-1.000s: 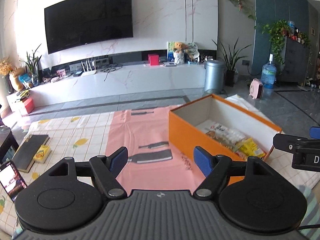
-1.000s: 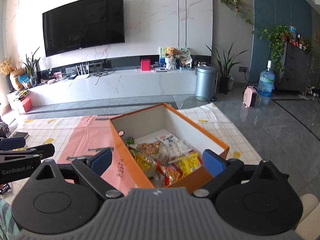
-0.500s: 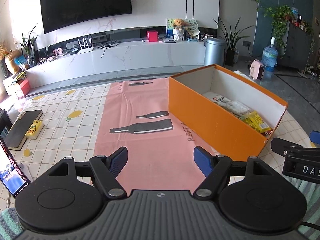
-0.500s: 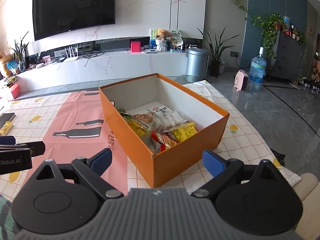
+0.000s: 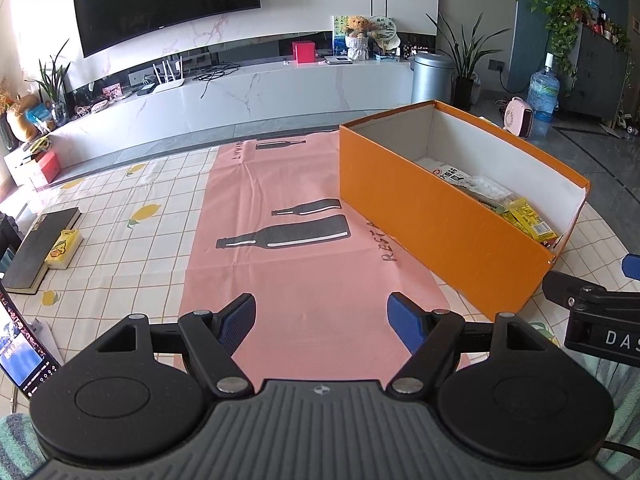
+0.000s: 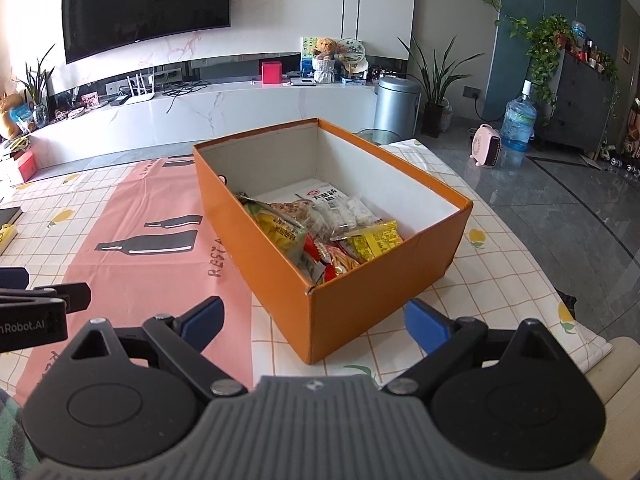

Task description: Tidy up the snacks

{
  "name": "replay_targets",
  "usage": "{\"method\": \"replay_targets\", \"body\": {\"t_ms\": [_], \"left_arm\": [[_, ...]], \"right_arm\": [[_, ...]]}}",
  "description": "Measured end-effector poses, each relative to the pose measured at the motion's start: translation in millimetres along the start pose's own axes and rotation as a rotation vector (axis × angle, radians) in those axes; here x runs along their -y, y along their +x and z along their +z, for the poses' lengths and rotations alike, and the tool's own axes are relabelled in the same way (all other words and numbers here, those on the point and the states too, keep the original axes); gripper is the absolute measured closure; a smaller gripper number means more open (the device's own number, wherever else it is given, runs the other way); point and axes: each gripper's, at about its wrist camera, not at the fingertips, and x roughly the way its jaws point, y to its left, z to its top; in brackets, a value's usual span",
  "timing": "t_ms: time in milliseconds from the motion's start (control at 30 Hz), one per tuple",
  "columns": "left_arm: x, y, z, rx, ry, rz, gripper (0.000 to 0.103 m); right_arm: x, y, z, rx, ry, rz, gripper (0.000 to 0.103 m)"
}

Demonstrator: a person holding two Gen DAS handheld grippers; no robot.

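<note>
1. Left wrist view: left gripper (image 5: 322, 322) jaws spread wide, nothing between them, hovering over the pink mat (image 5: 304, 248) on the worktop (image 5: 120, 248).
2. One orange box (image 5: 436, 220) sits right of the mat, its near corner on the mat's edge, lid off. Snack packets (image 5: 496, 204) lie inside along the right half; at least three show past the wall, the rest hidden.
3. One dark book (image 5: 40, 248) and one small yellow carton (image 5: 64, 249) touch each other by the left edge. A phone screen (image 5: 22, 346) at lower left. Bare mat lies between the jaws and the box.
4. Right wrist view: right gripper (image 6: 316, 320) jaws wide apart, empty, straddling the box's near corner without touching.
5. The box (image 6: 352, 292) holds a heap of packets (image 6: 320, 228), about six or seven, exact count unclear; the far end shows bare white floor.
6. Bare checked cloth (image 6: 500, 264) right of the box up to the worktop edge.
</note>
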Motion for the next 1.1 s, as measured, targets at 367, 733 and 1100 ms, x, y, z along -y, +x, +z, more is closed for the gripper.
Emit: {"method": "replay_targets", "body": {"t_ms": [367, 733, 1100], "left_arm": [[-1.7, -2.9, 1.6, 0.0, -0.003, 0.001, 0.015], [-1.7, -4.0, 2.1, 0.001, -0.005, 0.001, 0.015], [-1.4, -5.3, 2.8, 0.002, -0.007, -0.002, 0.015]], "right_arm": [[-0.2, -4.0, 0.9, 0.014, -0.009, 0.006, 0.009], [0.6, -5.0, 1.8, 0.017, -0.007, 0.005, 0.009], [2.1, -5.2, 3.0, 0.015, -0.006, 0.001, 0.009]]}}
